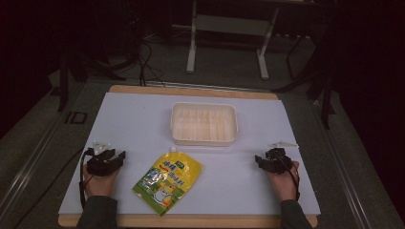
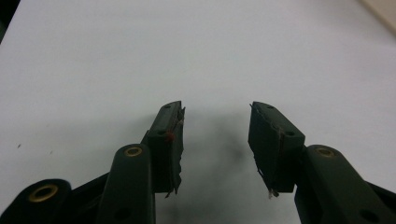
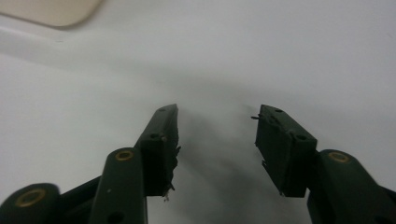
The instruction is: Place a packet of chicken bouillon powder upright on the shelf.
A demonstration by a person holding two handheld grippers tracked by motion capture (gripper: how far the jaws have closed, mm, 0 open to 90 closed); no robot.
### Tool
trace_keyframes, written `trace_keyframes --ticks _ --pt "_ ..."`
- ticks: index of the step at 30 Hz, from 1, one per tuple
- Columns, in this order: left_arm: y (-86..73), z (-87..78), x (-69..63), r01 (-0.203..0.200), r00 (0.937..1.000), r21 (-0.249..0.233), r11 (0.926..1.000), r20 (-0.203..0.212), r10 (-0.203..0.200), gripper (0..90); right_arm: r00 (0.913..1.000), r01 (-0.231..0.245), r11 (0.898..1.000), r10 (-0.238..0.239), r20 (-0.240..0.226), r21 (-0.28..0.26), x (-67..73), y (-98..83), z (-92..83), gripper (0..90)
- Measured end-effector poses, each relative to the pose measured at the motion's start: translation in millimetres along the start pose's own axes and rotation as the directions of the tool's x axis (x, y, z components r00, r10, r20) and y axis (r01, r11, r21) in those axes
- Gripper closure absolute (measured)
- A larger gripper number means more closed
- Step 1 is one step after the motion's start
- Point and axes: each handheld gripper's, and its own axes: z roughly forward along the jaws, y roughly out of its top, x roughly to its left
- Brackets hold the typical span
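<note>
Looking down from the high view, I have the yellow spout pouch [image 1: 167,180] lying flat on the white worktop [image 1: 133,119], between my two hands and nearer the left one, its white capped spout [image 1: 173,150] pointing away from me toward the cream plastic tray [image 1: 204,123]. The tray sits well beyond it, empty as far as I can see.

Both tools rest on the worktop, apart from the pouch. The left tongs [image 2: 215,135] stand open with nothing between the jaws but bare white surface; the right tongs [image 3: 217,140] are likewise spread and empty, with a corner of the tray [image 3: 56,11] blurred at the top of the right gripper view.

I judge the pouch a soft, glossy film bag, likely filled with something that will shift and sag when lifted, so it should flop rather than hold shape. The printed face looks slick, and a pinch in the middle of the belly could slide off or just bunch the film. The better holds, I think, are the stiff spout neck or a sealed flat edge at a corner, where the film is doubled. Lying flat, an edge gives little to get under, so the spout end looks the easier start for the left tongs.
</note>
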Motion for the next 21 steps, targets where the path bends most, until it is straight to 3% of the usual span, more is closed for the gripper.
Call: trace_keyframes --ticks 4,7,8,13,15,21 --pt "-0.3 -1.5 -1.0 -0.014 0.9998 -0.02 0.9997 0.017 0.015 54.1 0.9991 0.03 1.0 -0.03 -0.031 0.001 10.6 3.2 -1.0 47.9" --pt "-1.3 -3.4 -2.0 -0.025 0.9992 -0.043 0.9988 0.031 0.026 54.0 0.9932 0.089 0.996 -0.088 -0.077 0.018 27.2 6.7 -1.9 46.9" --pt "-1.5 -3.6 -2.5 -0.026 0.9991 -0.046 0.9986 0.031 0.027 54.0 0.9932 0.089 0.996 -0.088 -0.077 0.018 27.2 6.7 -1.9 46.9" --pt "-1.4 -2.7 -3.7 -0.04 0.9984 -0.043 0.9983 0.037 0.042 53.7 0.982 0.102 0.995 -0.098 -0.162 0.017 44.3 9.9 -1.1 46.0" --pt "-1.4 -2.8 -4.4 -0.048 0.9981 -0.043 0.9979 0.036 0.05 53.9 0.9745 0.124 0.992 -0.117 -0.191 0.022 53.9 10.8 0.9 44.9" --pt "-1.8 -3.0 -6.3 -0.073 0.9967 -0.042 0.9965 0.033 0.074 54.4 0.9645 0.142 0.99 -0.133 -0.228 0.021 67.3 13.2 1.8 43.3"
